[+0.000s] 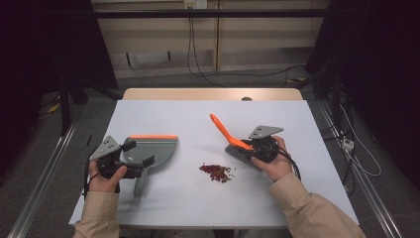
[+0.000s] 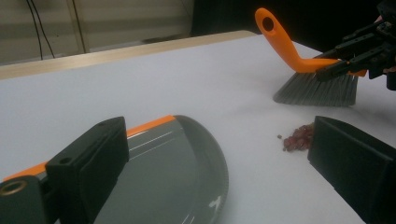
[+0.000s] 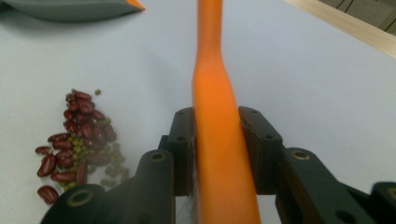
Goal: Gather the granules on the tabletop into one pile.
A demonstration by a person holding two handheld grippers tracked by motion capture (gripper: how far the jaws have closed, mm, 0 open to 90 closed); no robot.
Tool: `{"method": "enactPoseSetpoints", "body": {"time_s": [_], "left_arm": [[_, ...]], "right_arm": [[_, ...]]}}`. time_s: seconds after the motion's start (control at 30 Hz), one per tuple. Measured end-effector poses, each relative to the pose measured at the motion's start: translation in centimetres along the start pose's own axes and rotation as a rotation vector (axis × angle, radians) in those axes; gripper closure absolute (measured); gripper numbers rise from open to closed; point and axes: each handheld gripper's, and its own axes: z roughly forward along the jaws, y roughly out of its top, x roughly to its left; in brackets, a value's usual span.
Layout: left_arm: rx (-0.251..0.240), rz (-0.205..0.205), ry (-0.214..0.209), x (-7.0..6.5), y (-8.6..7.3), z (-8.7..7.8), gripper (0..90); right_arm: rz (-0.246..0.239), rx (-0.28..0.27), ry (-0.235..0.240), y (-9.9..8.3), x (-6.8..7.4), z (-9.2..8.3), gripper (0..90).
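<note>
Lab-type recording bay, not a home. A white-topped table [image 1: 297, 198] stands on grey floor between metal floor rails [image 1: 39, 188]. Black curtains [image 1: 44, 44] flank both sides. Loose cables [image 1: 198, 59] hang down the rear wall from a socket [image 1: 194, 4].

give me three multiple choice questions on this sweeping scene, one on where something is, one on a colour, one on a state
1. Where does the pile of beans lie?
A. inside the dustpan
B. on the table between the dustpan and the brush
C. on the floor

2. What colour is the handle of the brush?
A. orange
B. blue
C. white

3. How is the right gripper?
A. open above the beans
B. shut on nothing
C. shut on the brush handle

Key: 1 B, the beans sit on the white table to the right of the dustpan; 2 A, the handle is plain orange; 3 C, both jaws press the handle's sides.
</note>
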Motion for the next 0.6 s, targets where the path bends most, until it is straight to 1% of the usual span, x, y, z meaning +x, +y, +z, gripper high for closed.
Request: {"method": "enactPoseSetpoints", "body": {"time_s": [0.1, 0.17, 0.23, 0.27, 0.3, 0.33, 0.43, 0.5, 0.57, 0.6], "left_arm": [[0.001, -0.001, -0.005, 0.0, 0.0, 0.1, 5.2], [-0.004, -0.001, -0.008, -0.1, 0.0, 0.1, 5.2], [-0.004, -0.001, -0.011, -0.2, 0.1, 0.1, 5.2], [-0.004, 0.000, -0.012, -0.2, 0.1, 0.1, 5.2], [-0.004, 0.001, -0.013, -0.2, 0.1, 0.1, 5.2], [-0.003, 0.001, -0.013, -0.2, 0.1, 0.1, 5.2], [-0.002, 0.003, -0.014, -0.2, 0.1, 0.2, 5.2], [-0.004, 0.004, -0.016, -0.3, 0.1, 0.2, 5.2], [-0.005, 0.004, -0.016, -0.4, 0.1, 0.2, 5.2], [-0.008, 0.003, -0.017, -0.4, 0.1, 0.2, 5.2]], "right_arm": [[-0.001, 0.055, -0.022, -0.1, 0.3, -0.5, 70.2], [0.028, 0.081, -0.035, -0.1, 0.4, -0.9, 70.7], [0.054, 0.106, -0.061, -0.2, 0.6, -1.3, 70.9], [0.079, 0.098, -0.070, -0.3, 0.6, -1.4, 71.0], [0.107, 0.088, -0.088, -0.5, 0.7, -1.5, 71.0], [0.123, 0.078, -0.116, -0.7, 0.8, -1.6, 71.1], [0.152, 0.050, -0.181, -1.0, 1.3, -1.7, 71.2], [0.170, 0.030, -0.197, -1.1, 2.0, -1.5, 71.2], [0.183, 0.023, -0.200, -1.0, 2.9, -1.3, 71.3], [0.182, 0.020, -0.208, -0.9, 3.4, -1.1, 71.4]]}}
